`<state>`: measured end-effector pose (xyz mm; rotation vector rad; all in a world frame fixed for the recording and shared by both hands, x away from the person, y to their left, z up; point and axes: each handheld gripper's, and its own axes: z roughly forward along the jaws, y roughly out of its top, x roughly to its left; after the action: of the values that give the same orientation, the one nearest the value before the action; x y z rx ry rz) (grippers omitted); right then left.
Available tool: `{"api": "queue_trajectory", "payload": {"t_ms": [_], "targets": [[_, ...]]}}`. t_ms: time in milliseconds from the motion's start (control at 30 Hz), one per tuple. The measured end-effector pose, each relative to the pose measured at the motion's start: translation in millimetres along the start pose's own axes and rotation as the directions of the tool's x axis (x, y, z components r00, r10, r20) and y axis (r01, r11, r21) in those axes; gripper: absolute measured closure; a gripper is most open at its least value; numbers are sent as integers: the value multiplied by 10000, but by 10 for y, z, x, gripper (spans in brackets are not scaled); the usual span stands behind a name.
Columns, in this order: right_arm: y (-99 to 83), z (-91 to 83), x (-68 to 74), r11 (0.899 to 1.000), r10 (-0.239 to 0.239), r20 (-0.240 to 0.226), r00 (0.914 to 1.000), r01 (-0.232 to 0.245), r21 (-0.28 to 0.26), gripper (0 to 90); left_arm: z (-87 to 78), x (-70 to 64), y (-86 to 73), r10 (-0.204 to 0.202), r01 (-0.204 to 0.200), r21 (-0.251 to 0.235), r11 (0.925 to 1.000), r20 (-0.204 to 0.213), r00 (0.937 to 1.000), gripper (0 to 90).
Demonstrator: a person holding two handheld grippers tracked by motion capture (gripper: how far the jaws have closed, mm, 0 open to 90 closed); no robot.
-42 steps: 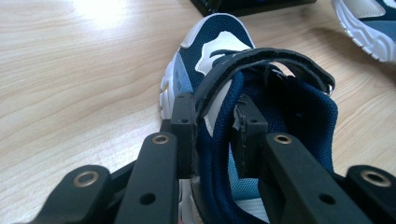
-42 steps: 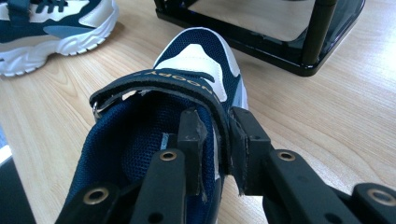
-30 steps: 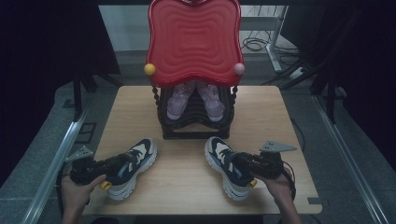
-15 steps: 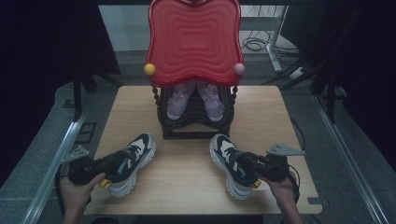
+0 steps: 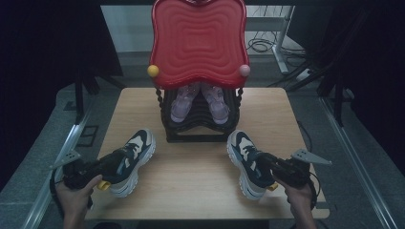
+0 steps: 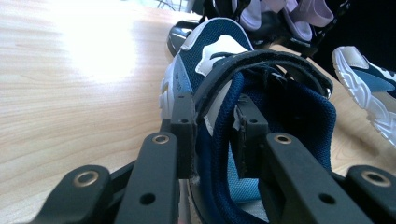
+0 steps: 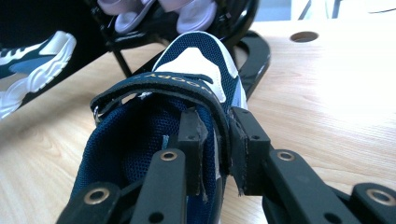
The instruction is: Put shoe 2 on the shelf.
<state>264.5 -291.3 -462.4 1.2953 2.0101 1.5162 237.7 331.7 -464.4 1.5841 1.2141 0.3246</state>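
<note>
Two navy and white sneakers lie on the wooden table [image 5: 200, 171]. The left sneaker [image 5: 131, 160] points toward the rack, and my left gripper [image 5: 117, 164] is shut on its collar and strap [image 6: 261, 63]. One jaw sits inside the shoe, the other outside. The right sneaker [image 5: 246, 160] lies at the front right, with my right gripper [image 5: 265, 167] shut on its side wall by the strap [image 7: 159, 88]. In the left gripper view the right sneaker [image 6: 369, 88] shows at the far right; the left sneaker [image 7: 32, 65] shows far left in the right gripper view.
A black shoe rack [image 5: 200, 121] stands at the table's middle back, holding a pair of lilac shoes [image 5: 200, 100]. A red wavy panel [image 5: 198, 40] with a yellow knob [image 5: 153, 70] and a pink knob [image 5: 244, 70] tops it. Cables [image 5: 260, 45] lie on the floor behind.
Both sneakers have moved forward toward the rack, held in the grippers. The right sneaker has also shifted slightly rightward.
</note>
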Motion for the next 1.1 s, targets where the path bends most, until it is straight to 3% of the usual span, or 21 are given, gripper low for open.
{"api": "queue_trajectory", "payload": {"t_ms": [167,733,1100], "targets": [[0,-88,-67,9988,268,234,9994,-258,-409,753,-10,-14,2,0,-4,-216,9998,-207,9998,737],[139,-235,-254,9806,1157,5,9933,-1142,-1592,753,-24,-123,165,-39,16,-788,9969,-285,9996,736],[260,-269,-254,9740,1194,102,9928,-1152,-1949,754,6,-190,350,219,-228,-1054,9942,-94,9997,736]]}}
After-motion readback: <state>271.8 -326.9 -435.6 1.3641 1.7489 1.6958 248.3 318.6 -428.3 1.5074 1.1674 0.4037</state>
